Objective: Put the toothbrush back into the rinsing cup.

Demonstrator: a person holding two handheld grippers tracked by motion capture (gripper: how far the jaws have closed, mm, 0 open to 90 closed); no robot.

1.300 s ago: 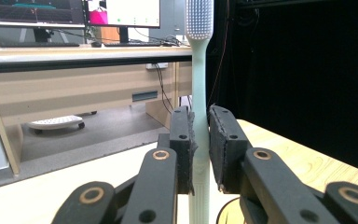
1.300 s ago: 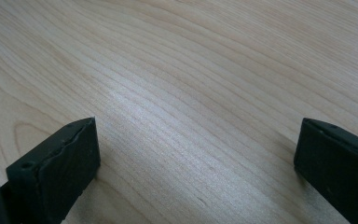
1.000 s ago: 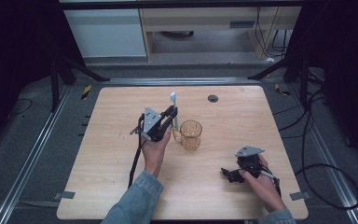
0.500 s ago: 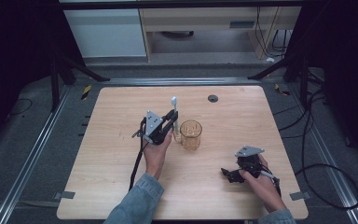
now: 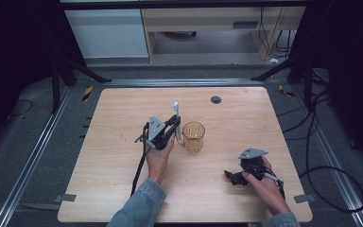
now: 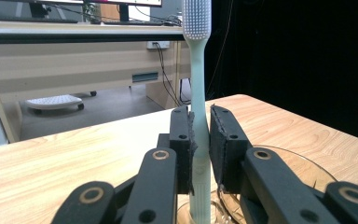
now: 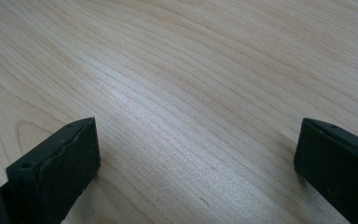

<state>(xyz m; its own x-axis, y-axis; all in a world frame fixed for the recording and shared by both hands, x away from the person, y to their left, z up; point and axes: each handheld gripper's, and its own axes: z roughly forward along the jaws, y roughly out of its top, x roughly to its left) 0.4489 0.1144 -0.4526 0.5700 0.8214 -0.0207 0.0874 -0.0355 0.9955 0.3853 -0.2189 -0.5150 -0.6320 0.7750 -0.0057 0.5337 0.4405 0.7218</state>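
Left gripper view: pale green toothbrush upright, white bristles

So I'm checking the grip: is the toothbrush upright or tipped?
Upright: the toothbrush stands bristles up, clamped in the left hand-held gripper.

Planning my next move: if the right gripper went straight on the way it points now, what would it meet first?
Most likely the bare table top: the right gripper, jaws open, points down at the wood with nothing between.

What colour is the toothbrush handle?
Pale mint green; the toothbrush shows best in the left gripper view.
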